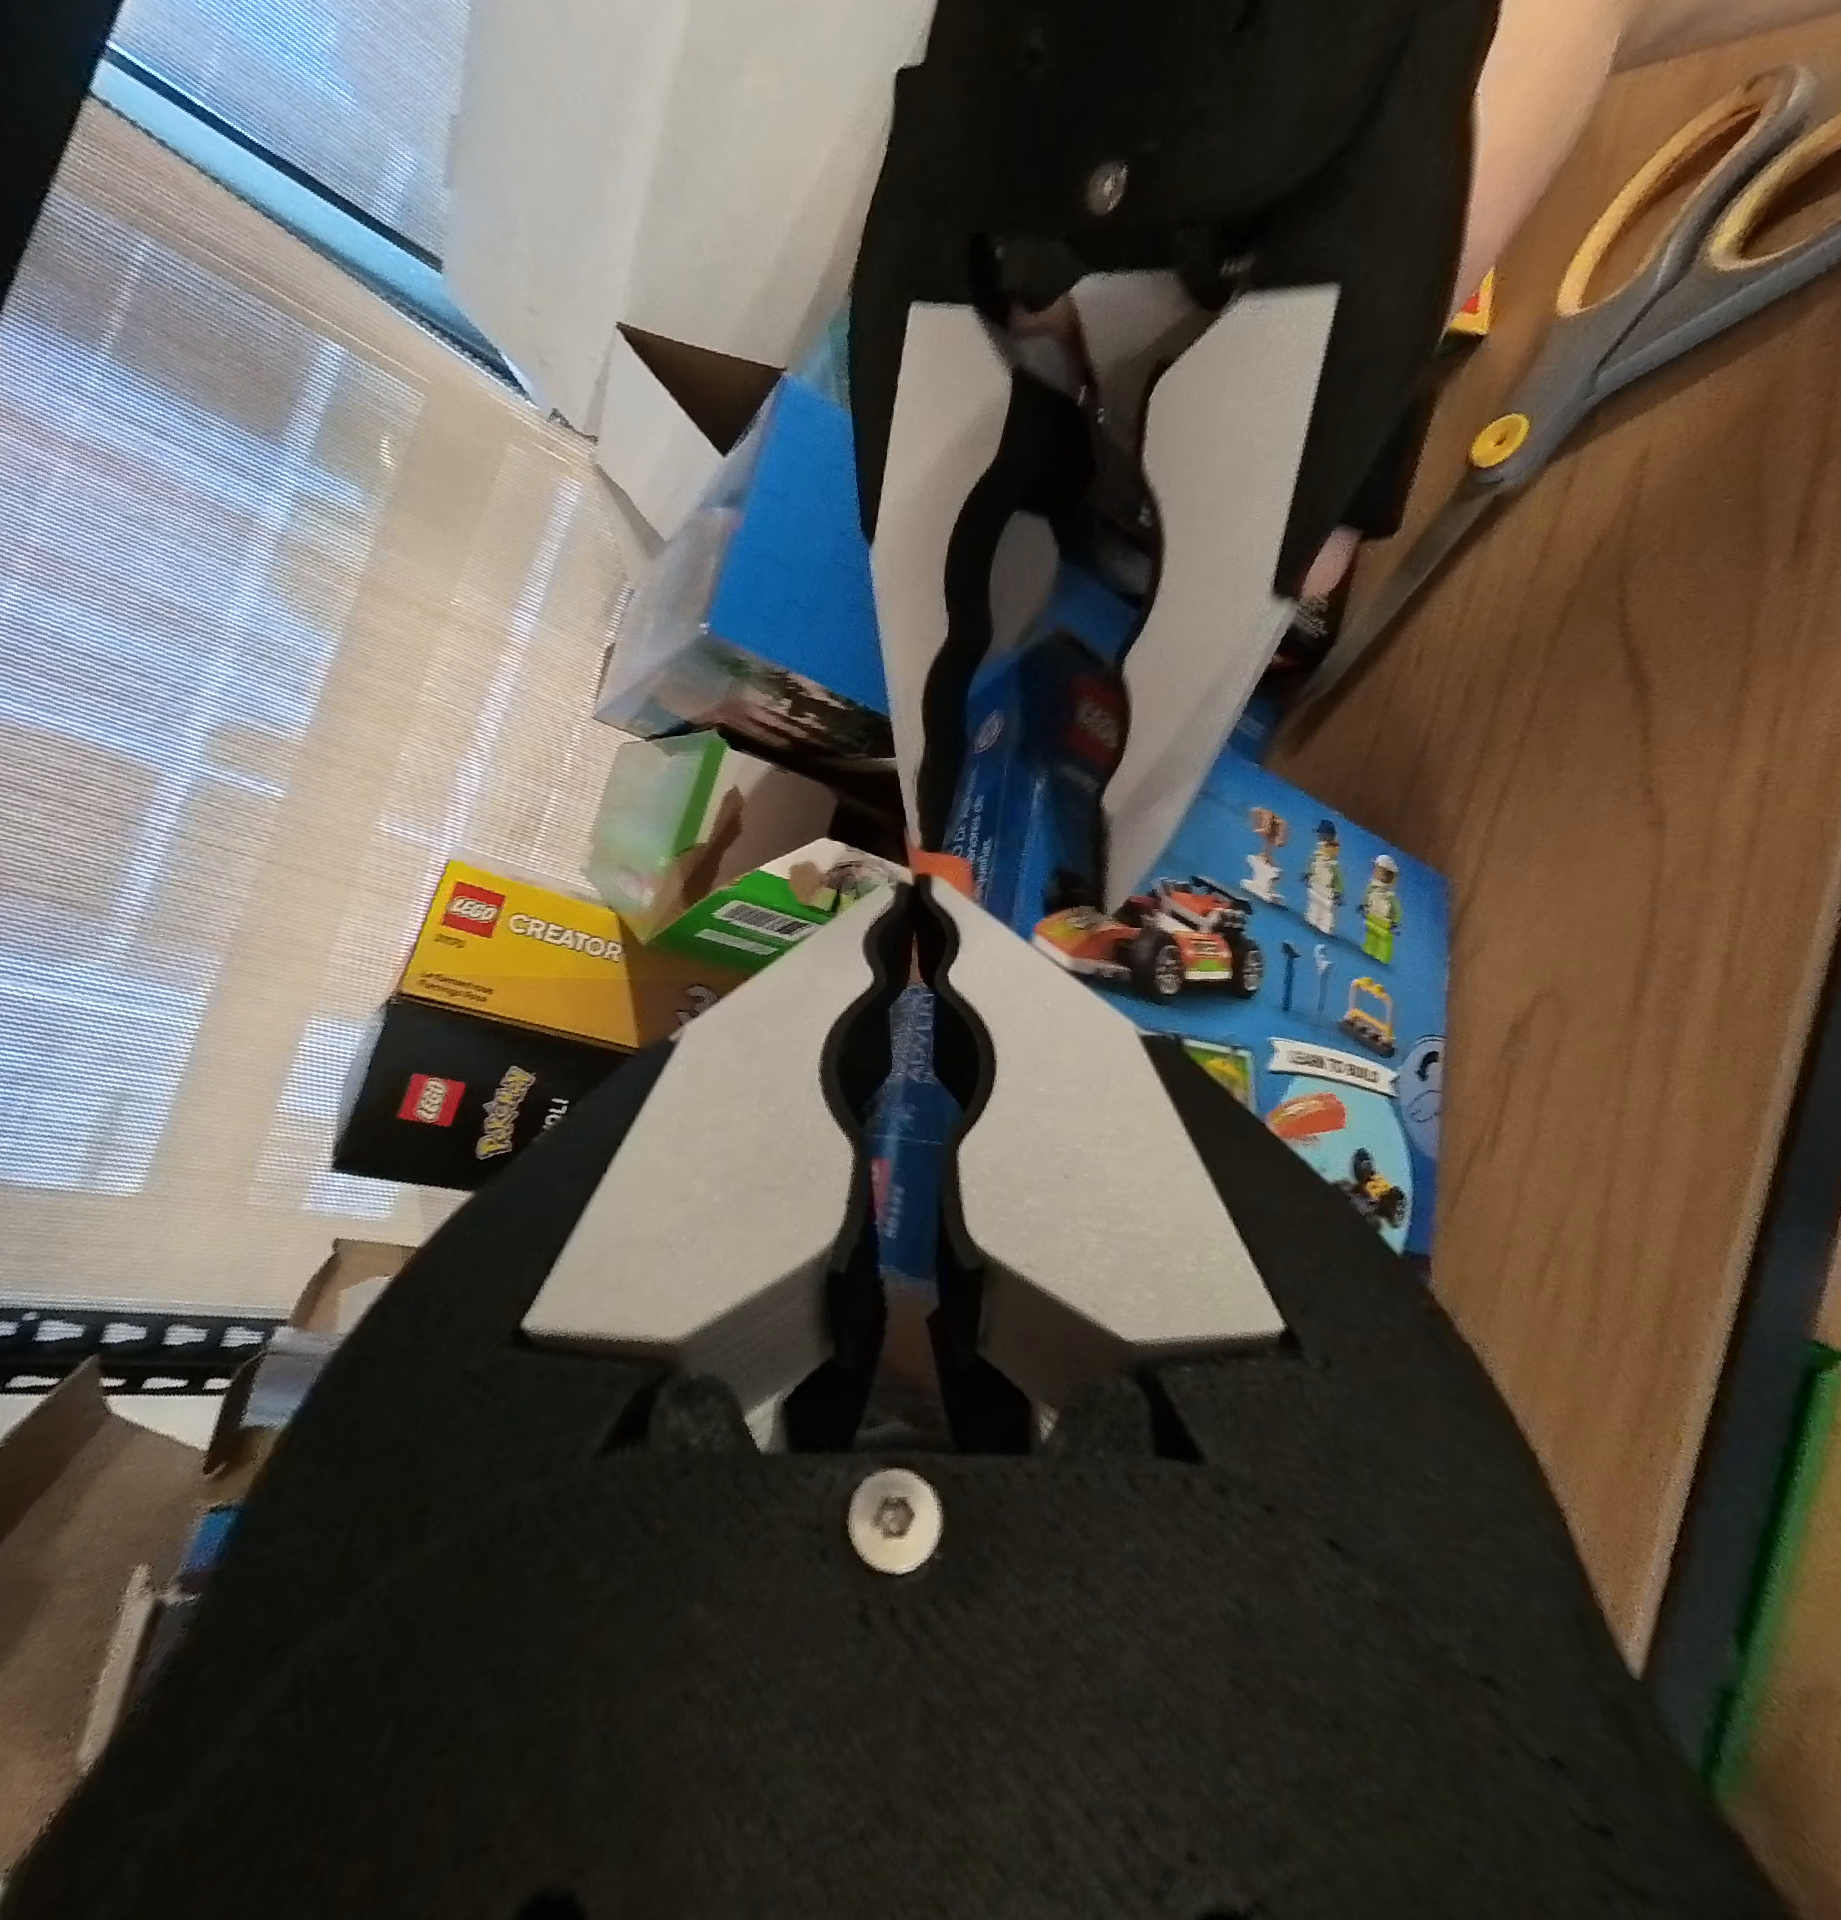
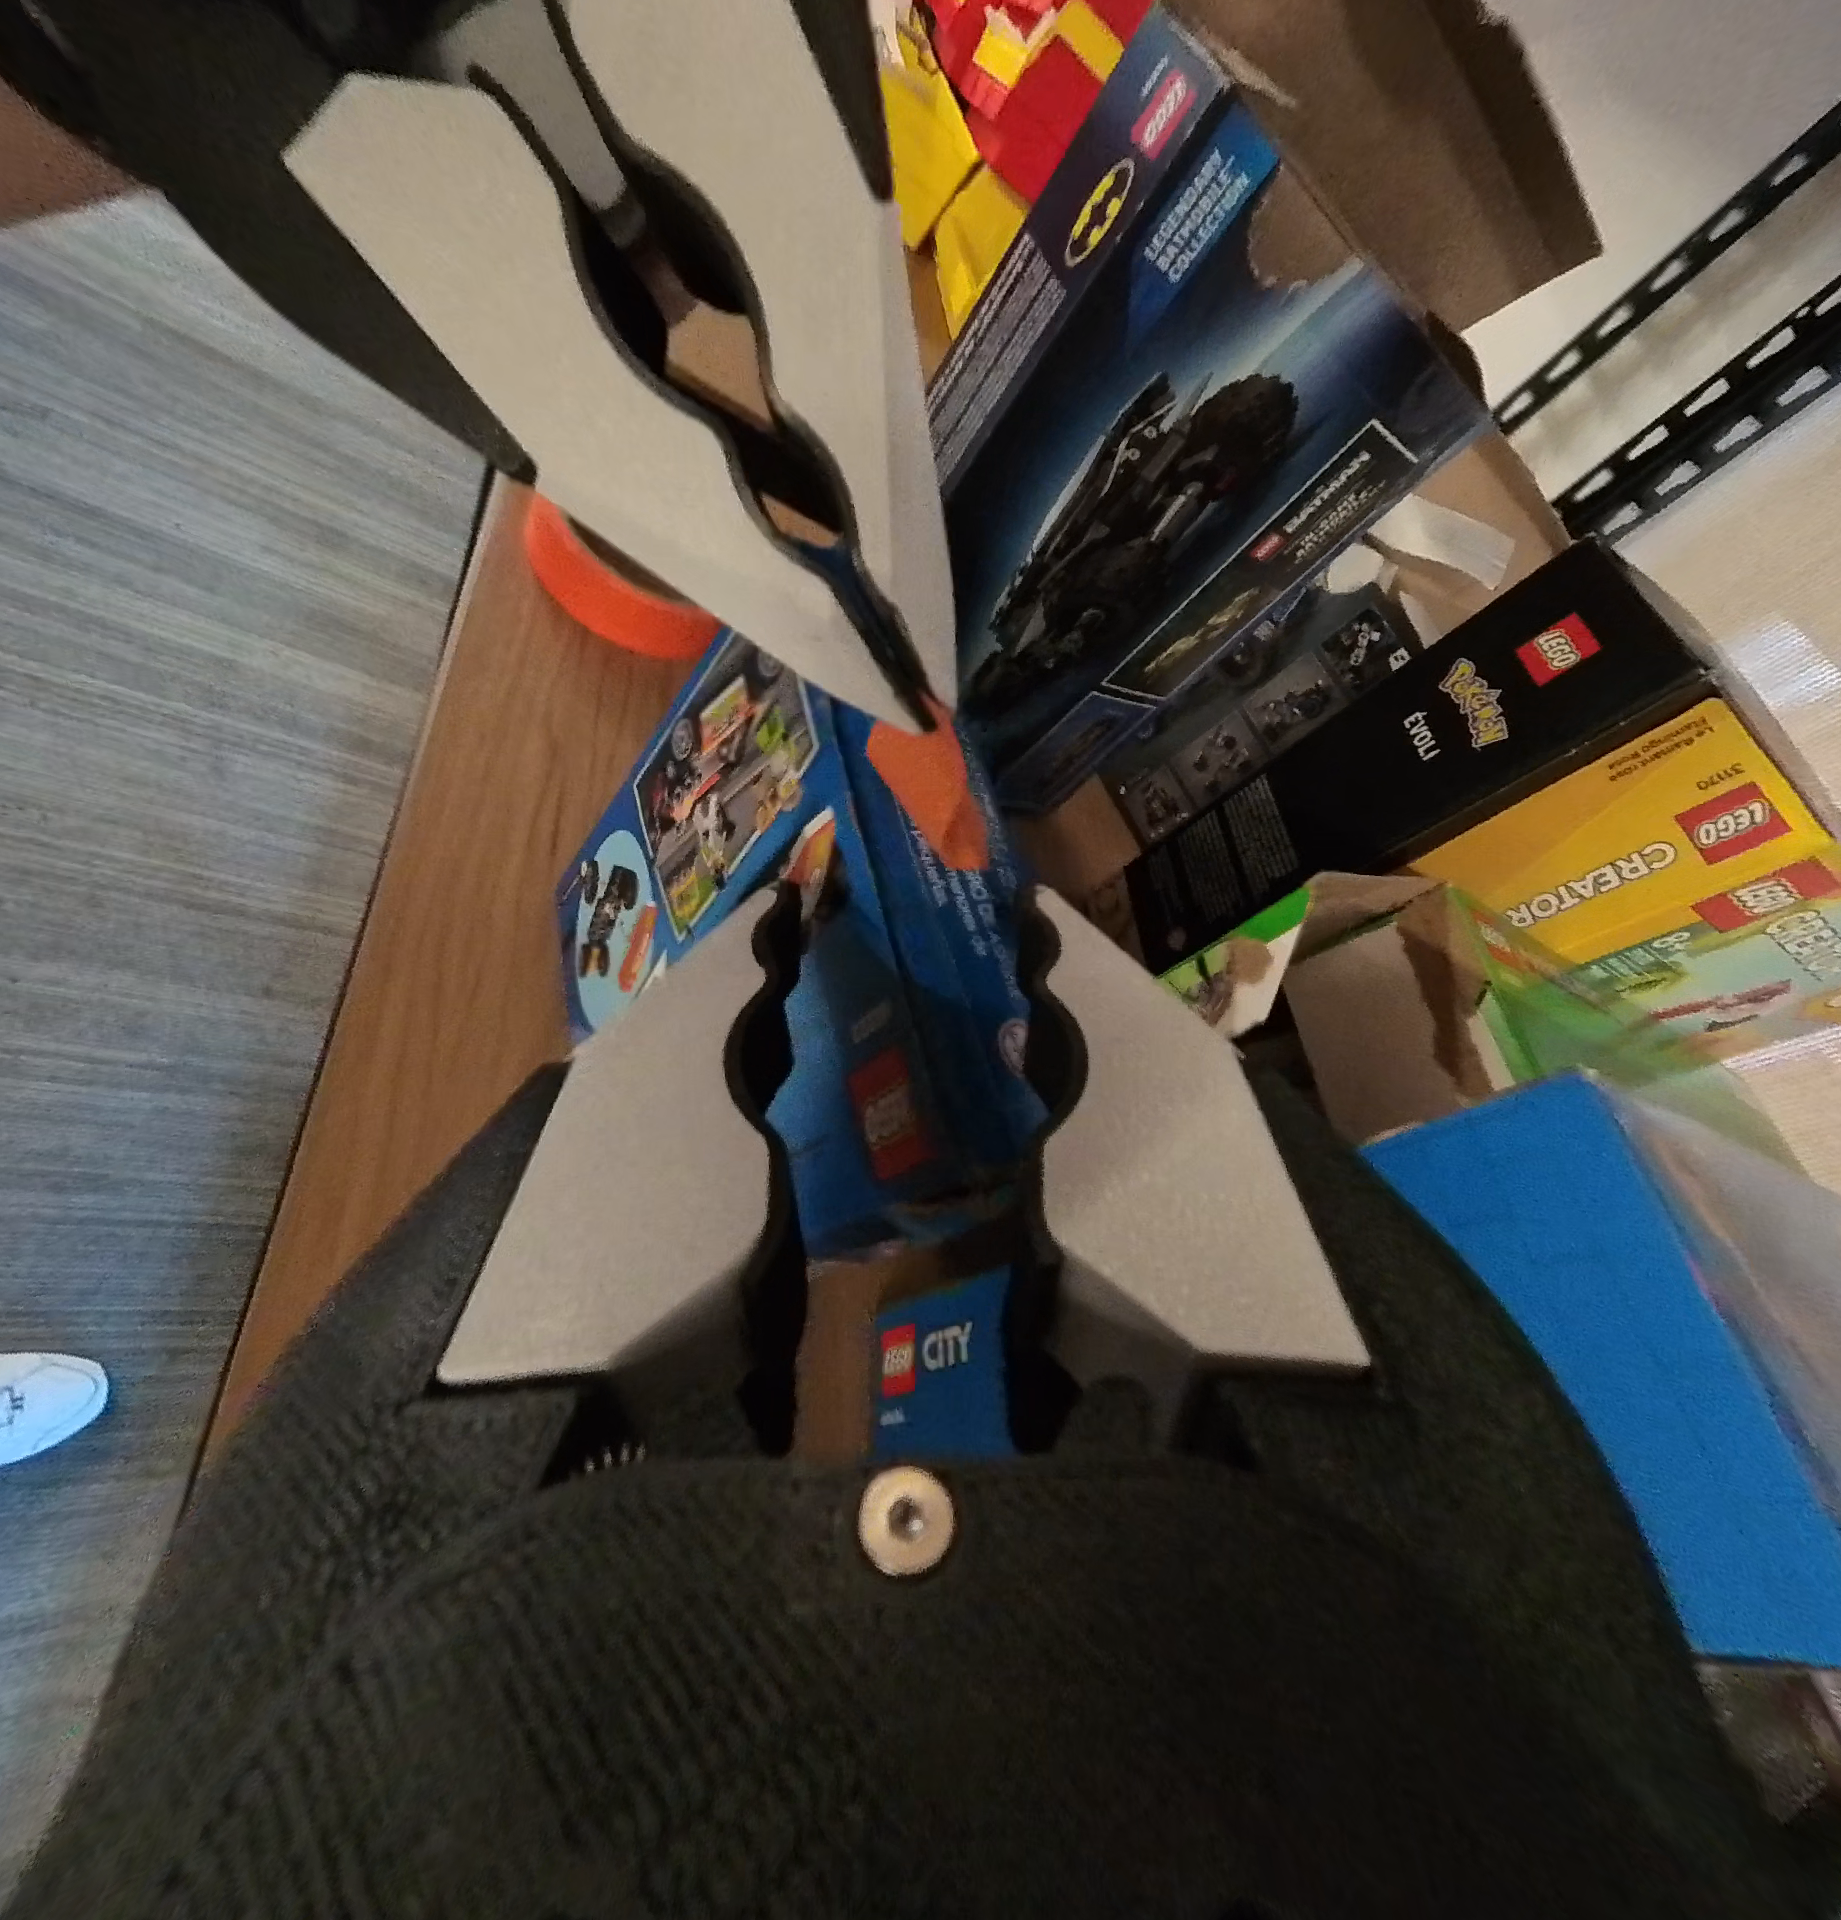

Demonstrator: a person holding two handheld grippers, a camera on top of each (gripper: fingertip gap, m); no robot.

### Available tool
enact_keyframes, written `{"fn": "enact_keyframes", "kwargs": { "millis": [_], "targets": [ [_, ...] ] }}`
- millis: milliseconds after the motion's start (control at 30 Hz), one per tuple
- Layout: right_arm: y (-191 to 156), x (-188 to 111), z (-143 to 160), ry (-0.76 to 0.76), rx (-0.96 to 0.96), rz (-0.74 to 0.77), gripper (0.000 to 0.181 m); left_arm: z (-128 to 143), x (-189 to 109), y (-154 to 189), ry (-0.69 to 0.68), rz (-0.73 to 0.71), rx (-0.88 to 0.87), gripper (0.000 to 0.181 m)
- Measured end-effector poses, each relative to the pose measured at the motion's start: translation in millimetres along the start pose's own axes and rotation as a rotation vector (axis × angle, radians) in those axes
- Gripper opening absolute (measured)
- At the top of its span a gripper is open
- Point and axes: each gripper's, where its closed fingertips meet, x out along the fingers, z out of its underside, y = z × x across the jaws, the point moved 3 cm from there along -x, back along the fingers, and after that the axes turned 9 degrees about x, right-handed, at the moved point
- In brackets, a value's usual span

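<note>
The left claw (image 1: 916, 888) pinches an orange tab (image 1: 942, 868) on the blue box (image 2: 895, 1039), which the right claw (image 2: 911, 935) clamps over the wooden surface (image 1: 1622, 831).

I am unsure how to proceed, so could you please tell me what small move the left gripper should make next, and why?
Probably a gentle pull back with the left gripper: its tips look closed at the orange tab on the blue box, which the right gripper clamps.

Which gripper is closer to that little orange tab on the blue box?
Left. The left gripper pinches the orange tab; the right gripper clasps the blue box just short of it.
</note>
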Motion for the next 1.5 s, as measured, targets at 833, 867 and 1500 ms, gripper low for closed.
{"fn": "enact_keyframes", "kwargs": {
  "millis": [833, 867, 1500],
  "targets": [
    [-5.3, -12.5, -10.0, -0.062, -0.391, -0.008, 0.033, 0.5, -0.9, -11.6, 0.007, -0.024, 0.018, 0.0],
    [-3.8, -14.4, -13.9, -0.049, -0.359, -0.022, 0.033, 0.1, -0.4, -12.4, 0.009, -0.024, 0.018, 0.0],
    [22.1, -6.2, -16.3, -0.125, -0.252, -0.103, 0.03, 3.9, 11.7, -31.2, 0.005, 0.12, -0.022, 0.0]
  ]
}}
